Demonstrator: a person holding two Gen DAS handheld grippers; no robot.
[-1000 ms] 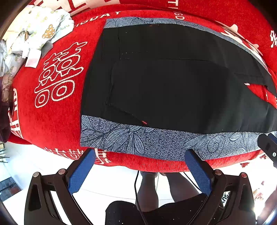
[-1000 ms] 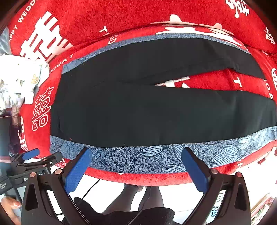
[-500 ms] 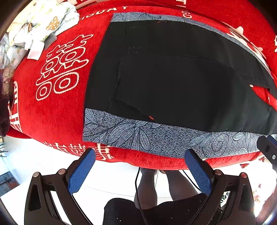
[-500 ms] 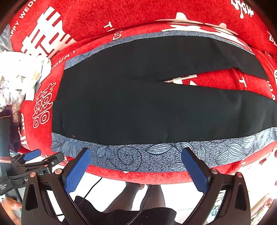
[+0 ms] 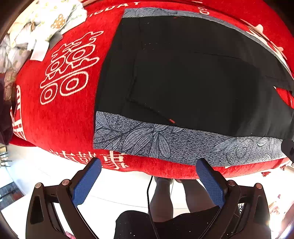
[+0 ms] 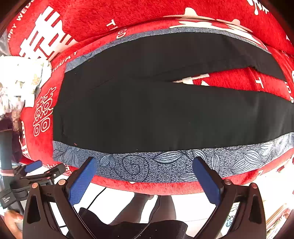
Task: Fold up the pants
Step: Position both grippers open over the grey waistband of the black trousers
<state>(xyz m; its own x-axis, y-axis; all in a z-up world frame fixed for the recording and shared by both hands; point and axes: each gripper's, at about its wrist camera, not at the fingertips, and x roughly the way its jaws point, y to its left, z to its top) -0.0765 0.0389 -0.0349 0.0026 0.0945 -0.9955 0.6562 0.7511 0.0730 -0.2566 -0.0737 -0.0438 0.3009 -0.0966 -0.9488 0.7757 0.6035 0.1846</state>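
Black pants [image 5: 183, 73] with grey leaf-print side stripes [image 5: 165, 143] lie flat on a red sofa cushion [image 5: 64, 119], waist to the left, legs running right. In the right wrist view the pants [image 6: 147, 117] show both legs, split apart at the right. My left gripper [image 5: 148, 165] is open and empty, just above the near striped edge by the waist. My right gripper [image 6: 145, 161] is open and empty over the near stripe [image 6: 165, 163], further along the leg. The left gripper also shows in the right wrist view [image 6: 33, 169].
A pile of white printed clothes [image 5: 36, 27] lies at the sofa's left end. The red backrest [image 6: 147, 12] rises behind the pants. The person's legs [image 5: 165, 193] and white floor [image 5: 46, 174] are below the sofa's front edge.
Both grippers have moved closer to the sofa's front edge and the near stripe of the pants. The pants have not moved.
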